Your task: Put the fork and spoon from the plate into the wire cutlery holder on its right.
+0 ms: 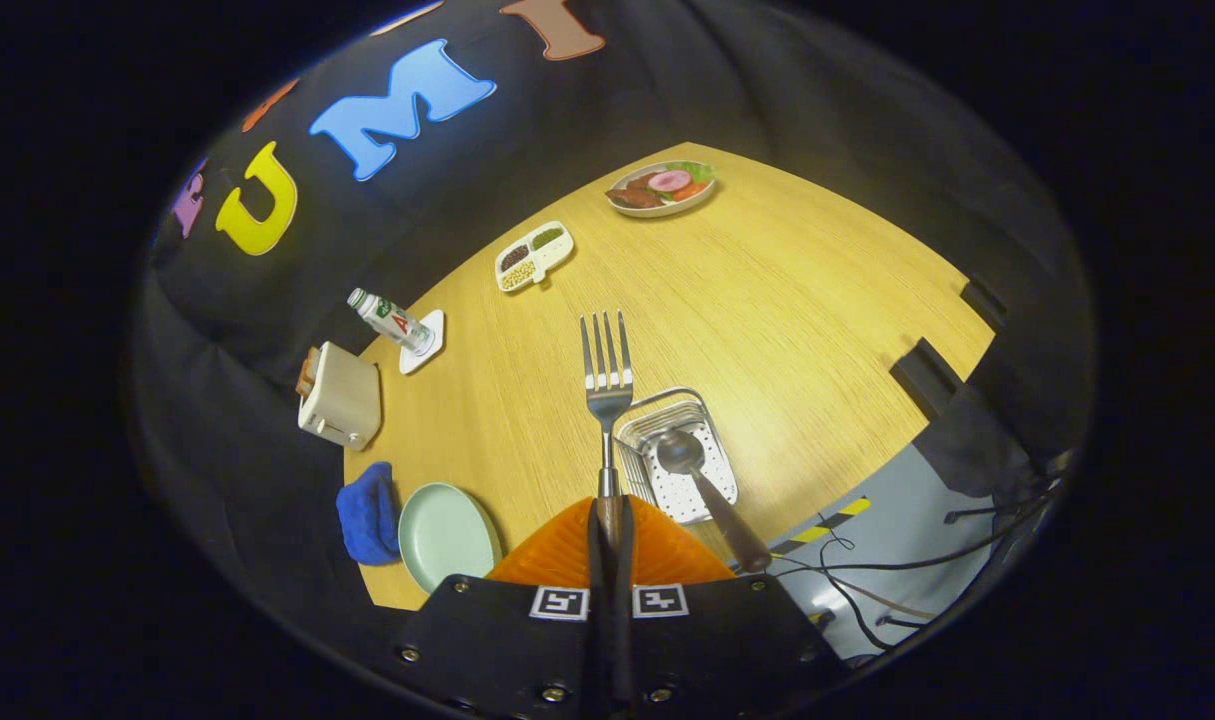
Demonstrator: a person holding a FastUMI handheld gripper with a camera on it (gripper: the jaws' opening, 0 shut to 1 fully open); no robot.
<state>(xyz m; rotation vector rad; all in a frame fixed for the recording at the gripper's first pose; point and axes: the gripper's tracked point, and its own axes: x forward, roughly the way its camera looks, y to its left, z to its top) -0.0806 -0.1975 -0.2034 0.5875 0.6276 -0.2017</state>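
Observation:
High above the wooden table, my gripper [609, 515] is shut on the fork's [605, 375] dark handle, which is pinched between the two orange fingers [557, 555]. The fork points straight ahead, tines up and away from me. Just right of the fork and below it stands the wire cutlery holder [682, 455] with a white perforated base. The spoon [702, 480] stands in it, bowl down and brown handle leaning toward me. The pale green plate [449, 533] lies bare to the left of the fingers, near the table's edge.
A blue cloth [367, 512] lies beside the plate, a toaster [339, 395] beyond it, then a small bottle on a white coaster [395, 322]. Farther off are a divided snack tray [534, 256] and a plate of food [662, 187]. Cables [897, 570] trail on the floor right of the table.

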